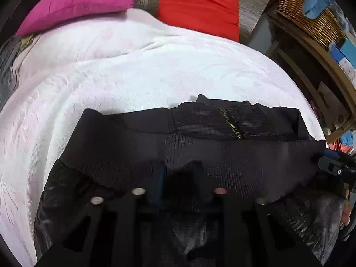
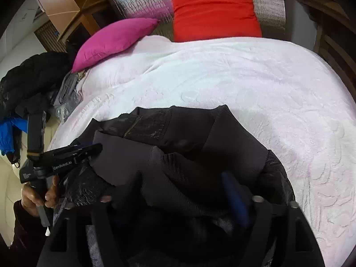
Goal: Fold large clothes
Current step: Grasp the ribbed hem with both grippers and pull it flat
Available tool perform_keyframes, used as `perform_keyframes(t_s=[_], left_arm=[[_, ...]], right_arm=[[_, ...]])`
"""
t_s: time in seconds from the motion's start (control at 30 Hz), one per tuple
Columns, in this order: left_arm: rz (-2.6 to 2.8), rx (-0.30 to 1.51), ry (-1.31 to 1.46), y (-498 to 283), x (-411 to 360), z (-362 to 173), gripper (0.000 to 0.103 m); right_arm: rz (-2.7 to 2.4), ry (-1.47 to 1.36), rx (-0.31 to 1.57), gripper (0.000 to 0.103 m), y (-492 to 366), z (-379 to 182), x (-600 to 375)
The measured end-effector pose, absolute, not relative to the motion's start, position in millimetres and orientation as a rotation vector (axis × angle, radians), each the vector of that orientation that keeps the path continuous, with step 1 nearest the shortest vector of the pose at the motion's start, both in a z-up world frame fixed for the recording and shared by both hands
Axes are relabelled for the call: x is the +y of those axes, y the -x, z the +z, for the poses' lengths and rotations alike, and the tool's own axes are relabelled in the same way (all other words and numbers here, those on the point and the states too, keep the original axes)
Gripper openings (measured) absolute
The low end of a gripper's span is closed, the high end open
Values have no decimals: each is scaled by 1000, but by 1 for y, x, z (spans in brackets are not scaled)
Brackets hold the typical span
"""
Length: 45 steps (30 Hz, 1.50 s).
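there is one black jacket (image 1: 200,133), one bed with a white cover (image 1: 111,77), two pillows, one pink pillow (image 1: 77,4) and one red pillow (image 1: 198,6), and two grippers. the jacket lies on the near part of the bed, and its long axis goes from left to right across the bed; its ribbed band (image 1: 222,153) follows the same line, and the brass zipper (image 1: 233,124) points to the far side. the left gripper (image 1: 178,178) has its fingers narrow, pressing a fold of the ribbed band. the right gripper (image 2: 182,191) has its fingers wide, with bunched jacket cloth between them; i cannot tell if they press it. at the far right stands one wicker basket (image 1: 311,15).
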State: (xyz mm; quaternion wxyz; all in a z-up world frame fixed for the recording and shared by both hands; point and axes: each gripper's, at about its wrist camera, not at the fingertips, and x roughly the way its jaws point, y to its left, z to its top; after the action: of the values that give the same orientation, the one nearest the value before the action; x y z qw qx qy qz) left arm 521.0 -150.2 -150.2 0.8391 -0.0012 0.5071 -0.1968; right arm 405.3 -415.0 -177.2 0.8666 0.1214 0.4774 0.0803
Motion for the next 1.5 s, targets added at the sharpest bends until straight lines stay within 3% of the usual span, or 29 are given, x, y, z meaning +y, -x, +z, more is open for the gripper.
perform_keyframes(t_s=[0.1, 0.17, 0.2, 0.23, 0.33, 0.6, 0.87, 0.97, 1.1, 1.17, 1.2, 1.23, 1.3, 1.37, 1.5], left_arm=[[-416, 1045, -6, -518, -151, -150, 12], [-417, 1029, -3, -516, -151, -149, 10], [-417, 1023, 4, -515, -150, -149, 9], [-417, 1016, 13, -515, -149, -148, 8], [-415, 987, 23, -521, -149, -143, 7], [-389, 863, 23, -539, -162, -117, 7], [-310, 921, -28, -583, -192, -165, 8], [-307, 924, -14, -587, -190, -168, 13], [-308, 898, 3, -575, -179, -151, 21], [-282, 880, -20, -565, -175, -137, 31], [-275, 859, -16, -556, -169, -125, 39], [-273, 831, 8, -545, -161, -113, 51], [-255, 769, 72, -517, -140, -88, 72], [-228, 752, 41, -495, -128, -74, 75], [-106, 747, -119, -452, -108, -75, 75]], right_arm=[[115, -201, 1003, 78, -413, -191, -407], [70, -152, 1027, 62, -422, -202, -400], [69, -115, 1034, 40, -424, -204, -394], [83, -87, 1027, 25, -424, -202, -388], [58, -47, 979, 15, -422, -187, -379], [-39, -201, 822, 12, -427, -158, -406], [-125, -330, 884, 12, -470, -212, -436], [-120, -381, 913, 12, -475, -220, -444], [-92, -503, 904, 18, -461, -213, -458], [-97, -558, 890, 25, -448, -204, -462], [-99, -574, 870, 33, -440, -198, -465], [-101, -583, 843, 56, -430, -189, -466], [-101, -589, 762, 89, -405, -168, -467], [-95, -557, 667, 89, -380, -146, -461], [5, -467, 692, 86, -340, -131, -432]])
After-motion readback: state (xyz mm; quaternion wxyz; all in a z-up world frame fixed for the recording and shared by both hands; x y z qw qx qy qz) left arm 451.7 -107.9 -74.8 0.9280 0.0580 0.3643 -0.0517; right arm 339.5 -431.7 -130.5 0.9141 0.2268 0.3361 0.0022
